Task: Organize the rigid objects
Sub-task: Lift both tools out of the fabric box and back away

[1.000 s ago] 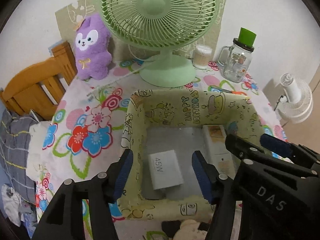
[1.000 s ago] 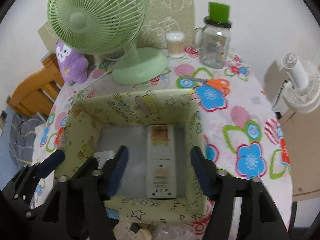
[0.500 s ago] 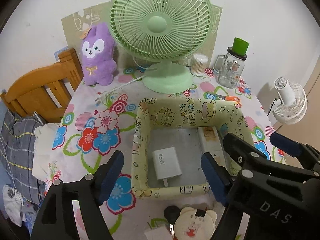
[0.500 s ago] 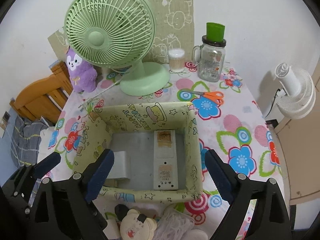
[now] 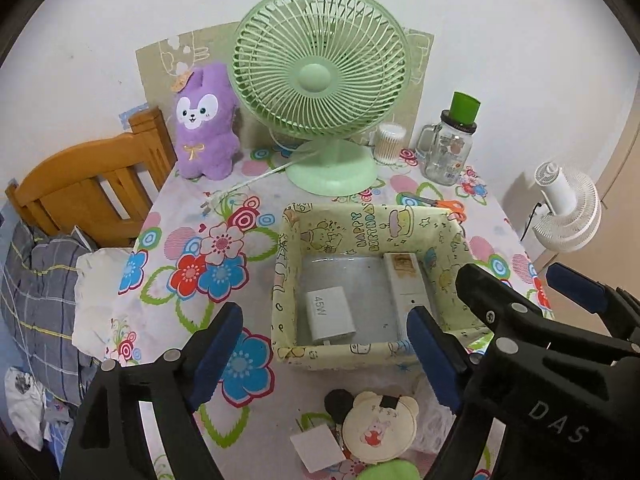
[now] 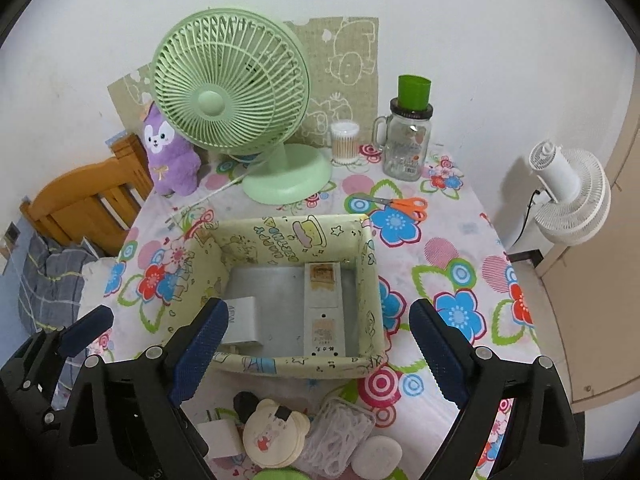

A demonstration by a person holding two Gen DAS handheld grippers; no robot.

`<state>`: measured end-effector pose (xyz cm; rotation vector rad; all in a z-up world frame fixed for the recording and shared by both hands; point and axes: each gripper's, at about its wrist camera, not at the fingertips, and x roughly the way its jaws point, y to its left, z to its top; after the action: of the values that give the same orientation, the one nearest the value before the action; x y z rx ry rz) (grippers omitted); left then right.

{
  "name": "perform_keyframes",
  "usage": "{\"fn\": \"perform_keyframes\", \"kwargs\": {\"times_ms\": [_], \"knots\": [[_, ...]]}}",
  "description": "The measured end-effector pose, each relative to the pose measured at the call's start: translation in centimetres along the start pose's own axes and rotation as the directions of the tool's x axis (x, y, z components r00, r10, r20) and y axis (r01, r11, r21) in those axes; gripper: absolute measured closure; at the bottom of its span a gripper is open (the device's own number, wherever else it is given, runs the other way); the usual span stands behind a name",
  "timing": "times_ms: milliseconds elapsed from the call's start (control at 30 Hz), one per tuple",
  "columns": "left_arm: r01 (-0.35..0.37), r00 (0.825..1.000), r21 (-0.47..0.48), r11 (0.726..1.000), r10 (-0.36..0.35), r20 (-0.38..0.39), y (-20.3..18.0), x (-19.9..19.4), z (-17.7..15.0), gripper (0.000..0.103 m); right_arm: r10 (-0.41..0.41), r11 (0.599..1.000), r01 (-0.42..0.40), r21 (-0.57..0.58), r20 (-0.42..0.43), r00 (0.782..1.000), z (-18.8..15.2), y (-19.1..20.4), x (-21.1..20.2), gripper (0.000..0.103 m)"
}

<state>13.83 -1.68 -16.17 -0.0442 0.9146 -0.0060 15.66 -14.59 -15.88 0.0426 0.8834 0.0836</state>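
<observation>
A yellow cartoon-print storage box [image 5: 370, 224] [image 6: 280, 232] stands mid-table. Inside lie a white 45W charger [image 5: 330, 314] [image 6: 244, 320] on the left and a long white remote-like unit [image 5: 408, 284] [image 6: 322, 308] on the right. My left gripper [image 5: 324, 356] is open and empty, held above the box's near edge. My right gripper [image 6: 316, 356] is open and empty, also above the near edge. Near the front table edge lie a round bear-shaped item [image 5: 378, 428] [image 6: 276, 436], a small white block [image 5: 318, 450] [image 6: 218, 438], a clear case of white cable [image 6: 340, 436] and a white oval object [image 6: 376, 454].
A green desk fan [image 5: 320, 92] [image 6: 232, 92], a purple plush [image 5: 204, 124], a cotton-swab jar [image 6: 344, 142] and a glass mug jar with a green cup [image 6: 408, 140] stand at the back. Orange scissors [image 6: 404, 204] lie behind the box. A wooden chair [image 5: 80, 188] stands left, a white fan [image 6: 568, 196] right.
Both grippers have pulled back and up from the box and opened wider. The charger and the remote-like unit stay in the box. The items at the front edge have come into view.
</observation>
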Motion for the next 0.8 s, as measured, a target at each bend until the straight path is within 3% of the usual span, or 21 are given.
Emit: {"fn": "perform_keyframes", "kwargs": {"times_ms": [800], "knots": [[0.013, 0.999, 0.060, 0.998, -0.016, 0.051, -1.6, -6.7, -2.1, 0.017, -0.038, 0.999, 0.042, -0.027, 0.118, 0.992, -2.3, -0.2, -8.2, 0.010]]}}
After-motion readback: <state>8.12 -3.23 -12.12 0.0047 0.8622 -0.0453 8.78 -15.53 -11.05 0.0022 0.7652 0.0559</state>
